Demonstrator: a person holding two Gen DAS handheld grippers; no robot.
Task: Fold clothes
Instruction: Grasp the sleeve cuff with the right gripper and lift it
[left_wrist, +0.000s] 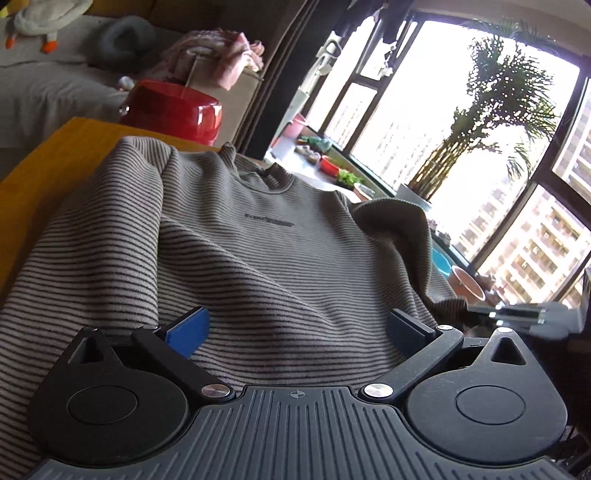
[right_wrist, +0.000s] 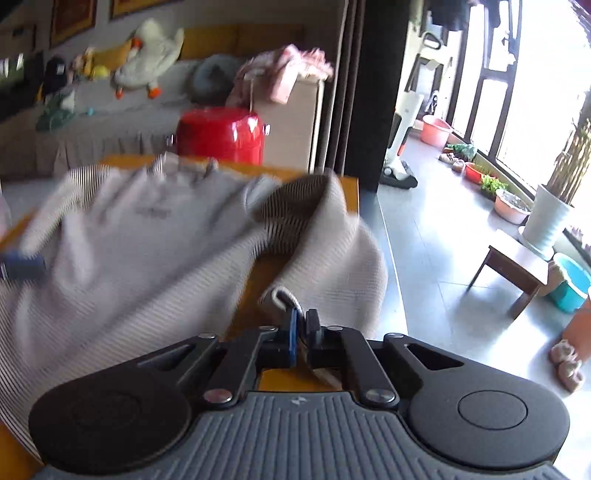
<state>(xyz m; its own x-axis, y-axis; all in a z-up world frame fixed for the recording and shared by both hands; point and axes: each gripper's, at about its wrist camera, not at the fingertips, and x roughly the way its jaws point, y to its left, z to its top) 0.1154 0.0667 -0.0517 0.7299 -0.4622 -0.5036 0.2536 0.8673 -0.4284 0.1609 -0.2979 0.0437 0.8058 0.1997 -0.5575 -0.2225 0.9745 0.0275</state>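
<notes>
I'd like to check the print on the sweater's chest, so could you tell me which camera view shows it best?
The left wrist view: the striped sweater lies sharp and central there, with the dark chest print clear, though too small to read. The right wrist view shows the sweater motion-blurred, the print only a faint smudge.

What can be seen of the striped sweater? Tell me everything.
The striped sweater is a soft grey-beige knit with thin dark stripes, a round collar and small dark lettering on the chest. It lies front up, rumpled, on the yellow table. The right gripper is shut on its sleeve cuff. The left gripper hovers open over the lower body.
</notes>
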